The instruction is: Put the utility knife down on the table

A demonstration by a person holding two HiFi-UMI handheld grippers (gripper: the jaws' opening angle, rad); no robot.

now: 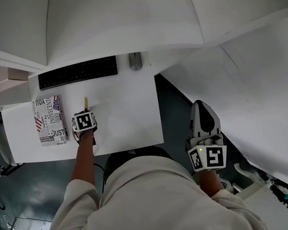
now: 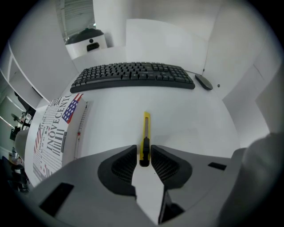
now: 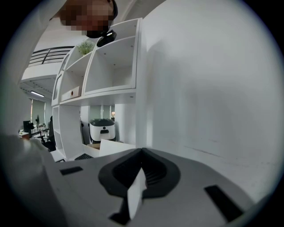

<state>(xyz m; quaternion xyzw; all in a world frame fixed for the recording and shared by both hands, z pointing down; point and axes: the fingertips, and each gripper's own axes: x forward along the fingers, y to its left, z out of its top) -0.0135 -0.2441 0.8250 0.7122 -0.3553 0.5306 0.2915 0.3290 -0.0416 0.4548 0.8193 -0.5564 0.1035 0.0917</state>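
Left gripper view: left tool (image 2: 145, 160) jaws slightly apart around knife (image 2: 145, 133) tail, knife flat on bench (image 2: 186, 119). Lift straight up, avoid dragging it. Right tool (image 3: 142, 167) closed, empty.

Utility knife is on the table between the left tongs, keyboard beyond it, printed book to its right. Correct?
No: the printed book lies to the left of the utility knife, not its right; the left gripper view shows it. The knife is on the table between the left tongs, keyboard beyond it.
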